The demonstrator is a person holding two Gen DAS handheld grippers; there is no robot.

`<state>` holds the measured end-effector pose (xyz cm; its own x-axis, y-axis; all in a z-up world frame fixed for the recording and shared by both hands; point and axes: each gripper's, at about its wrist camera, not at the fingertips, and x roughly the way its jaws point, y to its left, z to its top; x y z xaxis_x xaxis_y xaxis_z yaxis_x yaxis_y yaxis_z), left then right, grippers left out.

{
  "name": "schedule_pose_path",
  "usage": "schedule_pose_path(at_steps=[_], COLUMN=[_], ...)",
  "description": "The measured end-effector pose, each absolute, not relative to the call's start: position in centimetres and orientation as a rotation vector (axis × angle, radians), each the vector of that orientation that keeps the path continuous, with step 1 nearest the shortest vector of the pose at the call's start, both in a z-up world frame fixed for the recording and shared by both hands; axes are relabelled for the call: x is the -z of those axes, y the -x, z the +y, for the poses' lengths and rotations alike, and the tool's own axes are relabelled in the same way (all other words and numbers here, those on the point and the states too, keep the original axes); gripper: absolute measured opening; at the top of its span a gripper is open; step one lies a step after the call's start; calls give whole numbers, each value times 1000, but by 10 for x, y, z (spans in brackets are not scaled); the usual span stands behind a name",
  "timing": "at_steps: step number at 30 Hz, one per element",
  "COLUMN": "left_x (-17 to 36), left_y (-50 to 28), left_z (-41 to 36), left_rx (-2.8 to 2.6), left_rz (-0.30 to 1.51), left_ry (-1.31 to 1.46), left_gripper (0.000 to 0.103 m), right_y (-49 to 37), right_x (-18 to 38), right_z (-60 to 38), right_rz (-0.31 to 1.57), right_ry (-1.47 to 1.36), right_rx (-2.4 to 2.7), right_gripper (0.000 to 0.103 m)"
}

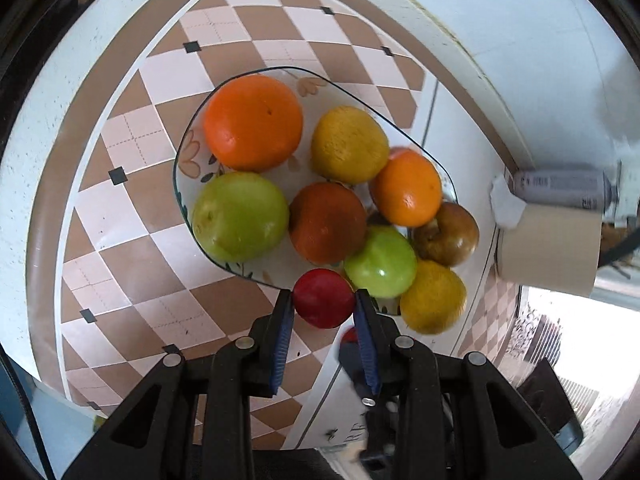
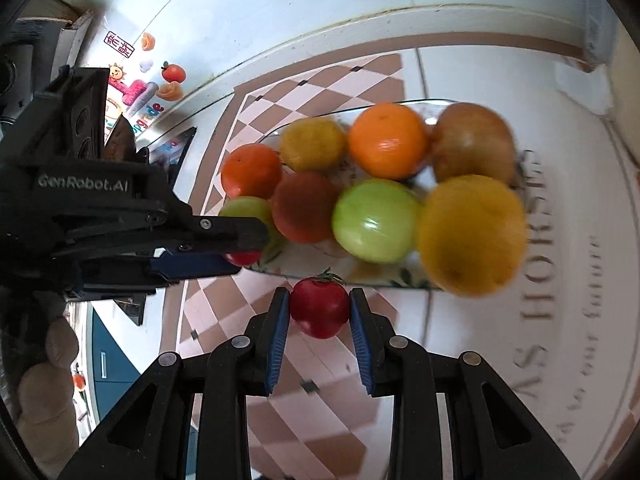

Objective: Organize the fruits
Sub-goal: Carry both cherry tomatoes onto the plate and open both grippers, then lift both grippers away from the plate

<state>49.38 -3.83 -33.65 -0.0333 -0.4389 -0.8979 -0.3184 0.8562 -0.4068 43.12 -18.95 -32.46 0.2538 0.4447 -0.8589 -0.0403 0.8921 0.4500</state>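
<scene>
Fruits crowd the glass plate (image 1: 188, 140) at the centre of both views: oranges, two yellow ones, two green apples, a brownish apple, packed so tightly that several overhang the rim. Each gripper carries one more small red fruit toward it. The left gripper (image 1: 323, 300) has its jaws closed on a red plum-like fruit (image 1: 323, 298) at lower centre of its view, just at the plate's near edge beside a green apple (image 1: 380, 262). The right gripper (image 2: 319, 306) is clamped on a red tomato (image 2: 319, 306) with a green stem, held just below the plate's rim in its view. Holding both pieces pinched at their widest part probably keeps them from rolling out.

Free room looks scarce; the only bare glass shows at the upper part of the left view, behind the big orange (image 1: 253, 122). The left tool reaches in from the left of the right view, so the two could collide. A cardboard tape roll (image 1: 550, 246) and a spray can (image 1: 560, 188) lie at the right of the left view, well apart from the plate, on the checkered tablecloth (image 1: 132, 248).
</scene>
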Motion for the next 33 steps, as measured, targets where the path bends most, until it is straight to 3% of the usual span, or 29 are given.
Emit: schedule_pose_path(at_steps=[15,20,24,29,33], left_x=[359,360,352,330,307], left_y=[-494,-498,-494,-483,-467], left_z=[-23,-24,-23,-21,-19], left_rx=[89,82,80,66,39], left_rz=[1720,1727,1719,1669,1587], left_ry=[612,617,578,418,238], left_gripper=[30,33,33,34,46], right_y=[-448,-449,-444,-424,-405], right_x=[348,346,339,314,284], right_z=[-180,-182,-183,-187,-194], right_rz=[1307,1308,1312,1305,1260], right_ry=[-357,-365,-369,-334,-288], right_rx=[-340,-327,-316,-264,-196], right_gripper=[34,56,58,76,85])
